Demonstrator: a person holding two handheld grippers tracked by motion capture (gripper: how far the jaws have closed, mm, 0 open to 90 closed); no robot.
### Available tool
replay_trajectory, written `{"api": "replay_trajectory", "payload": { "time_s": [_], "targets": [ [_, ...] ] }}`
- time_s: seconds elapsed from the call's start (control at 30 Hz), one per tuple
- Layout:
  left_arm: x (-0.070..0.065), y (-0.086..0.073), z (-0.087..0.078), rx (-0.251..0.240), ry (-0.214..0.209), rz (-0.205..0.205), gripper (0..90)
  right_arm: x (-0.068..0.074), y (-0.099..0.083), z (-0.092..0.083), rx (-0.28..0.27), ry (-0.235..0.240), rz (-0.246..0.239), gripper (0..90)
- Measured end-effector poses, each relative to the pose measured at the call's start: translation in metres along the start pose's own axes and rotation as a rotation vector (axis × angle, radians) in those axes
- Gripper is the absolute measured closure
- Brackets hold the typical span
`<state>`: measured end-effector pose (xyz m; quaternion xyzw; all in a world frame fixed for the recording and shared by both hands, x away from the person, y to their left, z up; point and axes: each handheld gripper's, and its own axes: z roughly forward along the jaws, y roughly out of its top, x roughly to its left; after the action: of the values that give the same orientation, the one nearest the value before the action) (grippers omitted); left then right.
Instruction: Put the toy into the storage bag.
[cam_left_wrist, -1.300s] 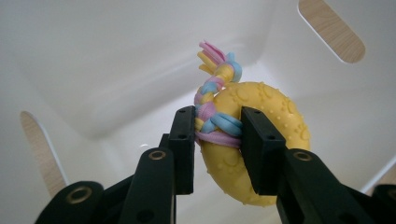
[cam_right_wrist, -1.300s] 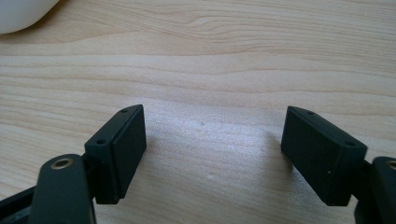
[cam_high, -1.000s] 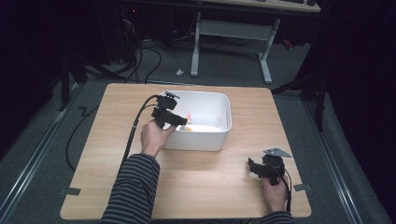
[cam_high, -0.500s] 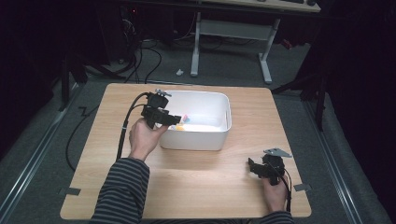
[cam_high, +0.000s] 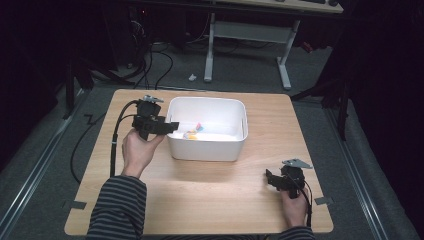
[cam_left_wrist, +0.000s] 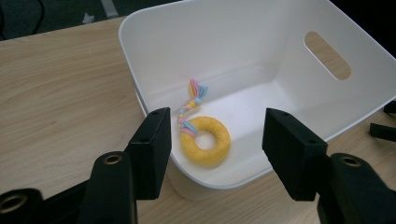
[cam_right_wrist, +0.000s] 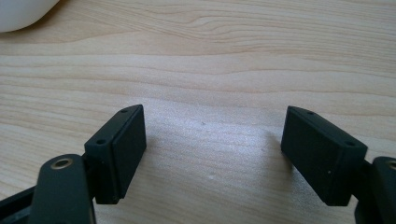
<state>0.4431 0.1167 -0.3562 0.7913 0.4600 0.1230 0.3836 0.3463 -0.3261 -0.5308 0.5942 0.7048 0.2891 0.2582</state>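
Note:
A yellow ring toy (cam_left_wrist: 205, 140) with a pastel rope tail lies on the floor of the white bin (cam_left_wrist: 243, 56); the high view shows the toy (cam_high: 192, 133) near the left wall of the bin (cam_high: 207, 147). My left gripper (cam_high: 170, 126) hovers at the bin's left rim, pointing in over it. Its jaws have just been opening and stand open, and in the left gripper view the gripper (cam_left_wrist: 217, 135) holds nothing, with the toy well below it. My right gripper (cam_high: 270, 178) rests on the table at the front right, and the right gripper view shows the gripper (cam_right_wrist: 215, 140) open over bare wood.
The wooden table (cam_high: 215, 195) has bare room in front of the bin and between the two hands. A black cable (cam_high: 116, 135) trails from the left gripper over the table's left edge. The bin's right wall has a handle slot (cam_left_wrist: 327, 55).
The left gripper has drawn back leftwards from over the bin to its left rim. The toy now lies free on the bin's floor. The right hand has stayed put.

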Motion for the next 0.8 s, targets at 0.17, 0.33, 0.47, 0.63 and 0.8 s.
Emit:
{"api": "replay_trajectory", "payload": {
  "time_s": [0.17,0.33,0.47,0.63,0.8],
  "targets": [
    [0.006,-0.004,-0.004,0.002,0.016,-0.004,42.4,0.000,0.000,0.000,0.000,0.000,0.000,22.3],
    [0.015,-0.010,-0.012,-0.024,0.008,-0.026,41.8,0.000,0.000,0.000,0.000,0.000,0.000,22.3],
    [0.021,-0.015,-0.013,-0.020,0.027,-0.034,40.8,0.000,0.000,0.000,0.000,0.000,0.000,22.3],
    [0.025,-0.022,-0.020,-0.027,0.041,-0.036,40.6,0.000,0.000,0.000,0.000,0.000,0.000,22.3],
    [0.029,-0.029,-0.028,-0.036,0.036,-0.044,40.4,0.000,0.000,0.000,-0.002,0.001,0.001,22.4]
  ]
}}
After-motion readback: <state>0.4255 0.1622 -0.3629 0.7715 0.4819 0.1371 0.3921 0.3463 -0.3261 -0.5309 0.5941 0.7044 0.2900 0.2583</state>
